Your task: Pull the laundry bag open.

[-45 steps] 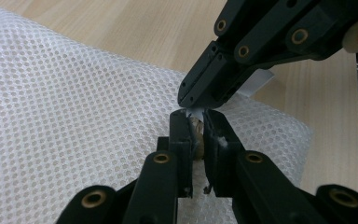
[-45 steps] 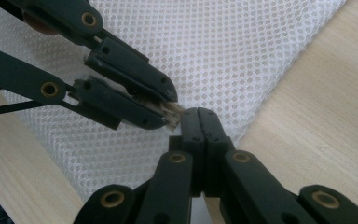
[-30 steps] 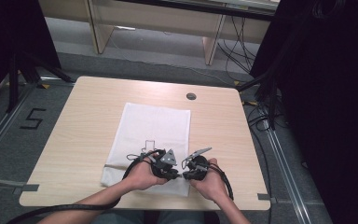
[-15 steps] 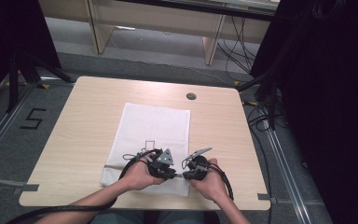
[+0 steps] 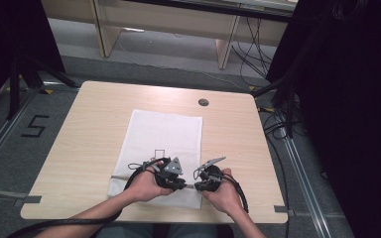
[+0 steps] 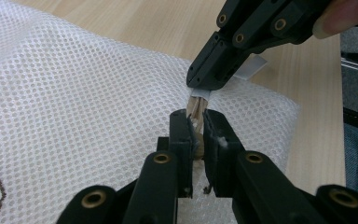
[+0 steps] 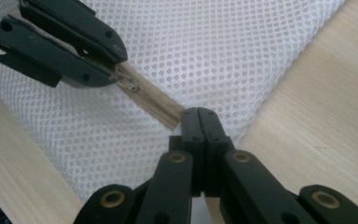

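High view: wooden table (image 5: 84, 144) w/ white mesh bag (image 5: 161, 144) flat at centre, both hands at its near edge.
Bag's beige zipper (image 7: 151, 100) runs along the near end, btwn the two tools. Left gripper (image 6: 195, 135) is clamped on the zipper at its slider end, tape pinched btwn the pads; right gripper (image 7: 198, 122) has jaws pressed fully together on the zipper's end tab at the bag's near-right corner. Grippers just beside each other, tips nearly meeting.
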`<state>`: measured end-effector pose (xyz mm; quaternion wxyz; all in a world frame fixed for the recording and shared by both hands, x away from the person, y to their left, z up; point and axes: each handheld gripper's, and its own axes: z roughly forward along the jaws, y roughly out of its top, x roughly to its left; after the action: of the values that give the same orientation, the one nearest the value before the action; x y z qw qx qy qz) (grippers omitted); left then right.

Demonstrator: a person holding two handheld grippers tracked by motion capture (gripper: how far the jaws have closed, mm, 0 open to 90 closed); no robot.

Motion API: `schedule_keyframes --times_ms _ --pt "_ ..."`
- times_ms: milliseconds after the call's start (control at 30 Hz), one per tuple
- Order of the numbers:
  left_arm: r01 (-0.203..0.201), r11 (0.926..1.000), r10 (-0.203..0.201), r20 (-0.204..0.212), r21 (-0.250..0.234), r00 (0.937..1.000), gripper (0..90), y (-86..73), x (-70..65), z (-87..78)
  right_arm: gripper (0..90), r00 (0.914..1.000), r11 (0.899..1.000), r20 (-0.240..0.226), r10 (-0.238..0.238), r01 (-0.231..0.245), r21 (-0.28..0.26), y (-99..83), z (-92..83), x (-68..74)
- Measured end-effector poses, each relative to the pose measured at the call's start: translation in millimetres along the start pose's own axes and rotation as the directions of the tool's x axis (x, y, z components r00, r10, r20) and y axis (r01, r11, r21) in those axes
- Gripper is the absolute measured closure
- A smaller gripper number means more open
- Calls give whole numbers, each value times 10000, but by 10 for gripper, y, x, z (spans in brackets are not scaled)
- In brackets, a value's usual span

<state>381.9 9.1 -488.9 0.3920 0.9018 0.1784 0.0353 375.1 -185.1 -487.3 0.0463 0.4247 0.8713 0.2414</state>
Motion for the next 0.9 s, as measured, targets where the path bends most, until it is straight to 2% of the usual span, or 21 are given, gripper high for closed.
schedule_keyframes --times_ms 33,67,133,300,333,467,500,533,600,667,800,833,867,900 --pt "-25 10000 25 9 -1 10000 819 -2 2 -2 900 10000 10000 -4 -48 48 -15 1 1 0" --pt "-226 9997 227 -33 61 9997 819 0 16 -12 900 10000 10000 15 -4 4 24 2 -1 6" --pt "38 10000 -38 25 -13 10000 819 -8 7 -10 900 10000 10000 5 -16 16 8 3 -1 2" --pt "-31 10000 31 6 21 10000 819 -7 6 -21 900 10000 10000 15 0 0 5 3 0 2" --pt "160 9999 -160 19 -44 9999 819 -11 4 -23 900 10000 10000 7 1 -1 11 3 0 1" --pt "191 9998 -191 -7 14 9998 819 -20 24 -49 900 10000 10000 -10 -46 46 -1 6 -1 -5" --pt "333 9993 -332 38 -150 9994 819 -24 11 -40 900 10000 10000 -21 -42 42 6 7 -1 -6" --pt "208 9996 -207 45 -169 9998 819 -23 15 -42 900 10000 10000 -30 -41 41 5 8 0 -8" --pt "328 9993 -327 24 -189 9995 819 -28 5 -41 900 10000 10000 -31 -46 46 14 9 0 -8" --pt "90 9999 -90 -5 -79 10000 819 -27 20 -51 900 10000 10000 -27 -55 55 24 10 0 -7" --pt "239 9997 -239 34 -64 9997 819 -34 25 -64 900 10000 10000 -29 -58 58 36 11 -1 -7" --pt "104 9999 -104 -18 -36 9999 819 -35 37 -75 900 10000 10000 -30 -60 60 35 11 0 -7" --pt "327 9994 -327 -12 -94 9995 819 -41 27 -75 900 10000 10000 -24 -61 61 33 11 0 -7" --pt "218 9997 -218 48 -115 9998 819 -42 38 -82 900 10000 10000 -24 -66 66 35 12 0 -7"
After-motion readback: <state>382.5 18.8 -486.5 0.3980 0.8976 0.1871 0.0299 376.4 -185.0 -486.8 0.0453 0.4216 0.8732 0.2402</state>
